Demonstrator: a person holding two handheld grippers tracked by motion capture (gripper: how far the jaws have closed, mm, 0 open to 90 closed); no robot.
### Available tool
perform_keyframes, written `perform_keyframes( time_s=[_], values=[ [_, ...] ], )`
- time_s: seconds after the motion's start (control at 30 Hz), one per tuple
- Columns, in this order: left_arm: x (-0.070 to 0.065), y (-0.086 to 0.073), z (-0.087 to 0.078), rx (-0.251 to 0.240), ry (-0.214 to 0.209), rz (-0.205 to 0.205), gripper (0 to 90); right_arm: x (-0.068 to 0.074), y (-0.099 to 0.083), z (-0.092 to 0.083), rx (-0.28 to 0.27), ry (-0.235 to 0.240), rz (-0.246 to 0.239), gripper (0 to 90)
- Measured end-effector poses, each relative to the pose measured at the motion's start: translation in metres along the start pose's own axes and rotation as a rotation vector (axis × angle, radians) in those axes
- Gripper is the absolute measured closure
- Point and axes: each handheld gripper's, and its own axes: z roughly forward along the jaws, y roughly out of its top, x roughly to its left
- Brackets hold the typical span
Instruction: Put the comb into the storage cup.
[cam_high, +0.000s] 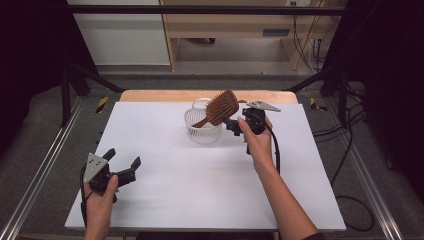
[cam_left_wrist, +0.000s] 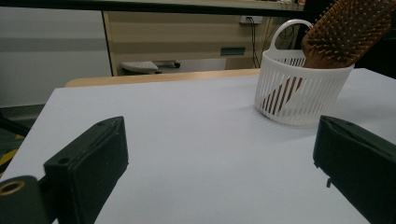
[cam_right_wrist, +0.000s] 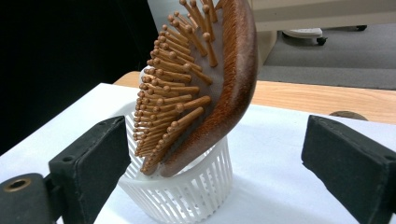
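Right now my right gripper (cam_high: 231, 125) sits just beside the hairbrush (cam_high: 220, 106), jaws spread wide with nothing between them, as the right gripper view makes plain. The brush stands handle-down in the small white basket (cam_high: 202, 131) near the far middle of the white table (cam_high: 165, 195), its bristled head leaning out over the rim toward my gripper. My left gripper (cam_high: 123, 167) rests low at the near left corner, also spread and holding nothing, well apart from the basket.

My worry is the lean. The basket looks light and the brush top-heavy, so if I nudge the head with one jaw while drawing back or closing in, I expect the whole thing could tip and spill the brush onto the table. A pinch on the bristles (cam_right_wrist: 163, 102) rather than the wooden back (cam_right_wrist: 233, 70) would likely slip. Nothing steadies the basket, since my left gripper is too far off to help.
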Motion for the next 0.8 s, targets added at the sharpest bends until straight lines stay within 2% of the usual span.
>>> perform_keyframes(
  time_s=[0.33,0.8],
  values=[
    [0.001,0.000,0.000,-0.002,0.004,-0.003,2.3,-0.001,0.001,-0.006,-0.006,-0.002,-0.015,7.8],
    [0.001,-0.001,0.001,0.003,-0.001,-0.014,2.1,-0.005,0.003,-0.015,-0.018,-0.008,-0.004,5.3]
  ],
)
